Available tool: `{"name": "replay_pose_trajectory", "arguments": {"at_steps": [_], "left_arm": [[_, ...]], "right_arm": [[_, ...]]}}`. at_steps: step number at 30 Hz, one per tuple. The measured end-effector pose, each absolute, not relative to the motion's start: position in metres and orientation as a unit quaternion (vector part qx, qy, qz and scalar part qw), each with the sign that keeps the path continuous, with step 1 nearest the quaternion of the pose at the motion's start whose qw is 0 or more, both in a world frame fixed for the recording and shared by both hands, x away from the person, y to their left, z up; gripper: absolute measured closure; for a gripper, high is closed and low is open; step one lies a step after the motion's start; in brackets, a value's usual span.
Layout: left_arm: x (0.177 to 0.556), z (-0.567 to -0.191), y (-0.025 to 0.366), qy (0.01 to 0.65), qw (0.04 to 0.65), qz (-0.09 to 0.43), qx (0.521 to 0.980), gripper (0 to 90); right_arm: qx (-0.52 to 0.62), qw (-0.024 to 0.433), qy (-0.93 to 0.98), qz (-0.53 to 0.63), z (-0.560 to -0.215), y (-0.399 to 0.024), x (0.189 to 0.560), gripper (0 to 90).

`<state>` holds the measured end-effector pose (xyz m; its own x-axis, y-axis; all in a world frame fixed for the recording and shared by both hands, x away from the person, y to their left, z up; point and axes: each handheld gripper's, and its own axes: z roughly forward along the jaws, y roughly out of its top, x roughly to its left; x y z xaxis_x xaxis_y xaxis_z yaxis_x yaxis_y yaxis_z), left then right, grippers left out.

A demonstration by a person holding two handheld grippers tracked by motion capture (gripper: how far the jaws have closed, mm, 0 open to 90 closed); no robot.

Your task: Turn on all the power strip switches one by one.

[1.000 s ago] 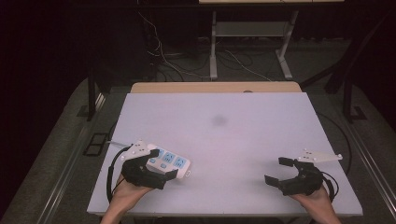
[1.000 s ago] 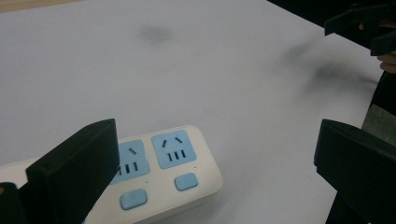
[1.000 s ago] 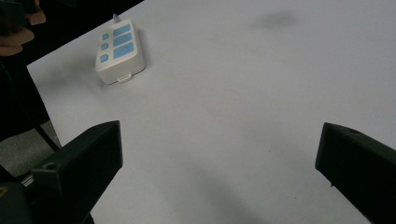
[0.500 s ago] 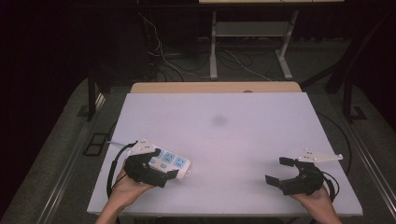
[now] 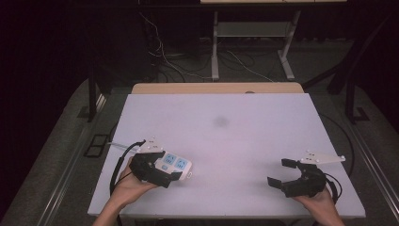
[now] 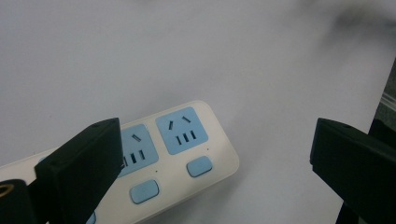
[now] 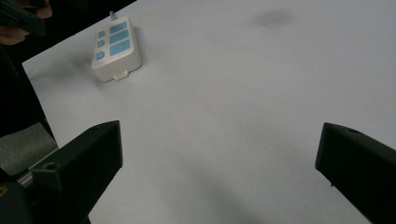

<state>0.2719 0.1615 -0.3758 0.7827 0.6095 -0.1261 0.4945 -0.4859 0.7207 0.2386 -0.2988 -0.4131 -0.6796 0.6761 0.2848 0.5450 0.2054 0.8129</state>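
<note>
Item: power strip (image 5: 175,165), white body, blue socket faces and blue switch buttons. It lies flat on the worktop (image 5: 235,136) near the front-left corner, a little in from the left edge and close to the front edge. In the left gripper view two sockets and their buttons are clear (image 6: 182,140), and the strip's rounded end points toward the middle of the worktop.

Tool, left: left gripper (image 5: 157,175), held in a hand (image 5: 127,186) at the front-left corner. Jaws spread wide apart, clamped on nothing. One jaw hangs over the strip's near part and hides a piece of it; the other stands well clear to the strip's side over bare worktop. Whether the near jaw touches the strip cannot be told. The strip's free end lies in the gap between the jaws, nearer the first jaw.

Tool, right: right gripper (image 5: 282,175), held near the front-right corner, jaws wide apart, over bare worktop. The strip lies well apart from it, across the front of the worktop, small in the right gripper view (image 7: 114,49).

Surface mark: faint dark smudge (image 5: 221,122) near the worktop's centre.
</note>
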Motion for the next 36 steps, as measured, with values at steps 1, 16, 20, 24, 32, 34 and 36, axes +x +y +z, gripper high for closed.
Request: {"name": "replay_pose_trajectory", "arguments": {"at_steps": [1, 16, 20, 24, 32, 34, 36], "left_arm": [[0.272, -0.376, 0.161, 0.32, 0.389, 0.072, 0.861, 2.7], [0.28, -0.38, 0.156, 0.306, 0.356, 0.075, 0.88, 33.2], [0.281, -0.382, 0.157, 0.305, 0.353, 0.071, 0.882, 48.4], [0.283, -0.383, 0.157, 0.302, 0.351, 0.059, 0.884, 61.6], [0.29, -0.389, 0.157, 0.298, 0.342, 0.039, 0.89, 89.2], [0.29, -0.39, 0.155, 0.298, 0.335, 0.034, 0.893, 89.5], [0.291, -0.392, 0.154, 0.295, 0.33, 0.033, 0.896, 89.6]], "right_arm": [[0.395, 0.067, 0.773, 0.491, -0.413, -0.299, 0.239, 0.6], [0.393, 0.068, 0.775, 0.49, -0.414, -0.299, 0.239, 0.6], [0.394, 0.068, 0.775, 0.49, -0.414, -0.299, 0.239, 0.6], [0.393, 0.068, 0.776, 0.489, -0.414, -0.299, 0.239, 0.6], [0.393, 0.068, 0.776, 0.489, -0.414, -0.299, 0.239, 0.6], [0.393, 0.068, 0.776, 0.488, -0.414, -0.299, 0.239, 0.6], [0.393, 0.068, 0.776, 0.488, -0.414, -0.3, 0.239, 0.6]]}}
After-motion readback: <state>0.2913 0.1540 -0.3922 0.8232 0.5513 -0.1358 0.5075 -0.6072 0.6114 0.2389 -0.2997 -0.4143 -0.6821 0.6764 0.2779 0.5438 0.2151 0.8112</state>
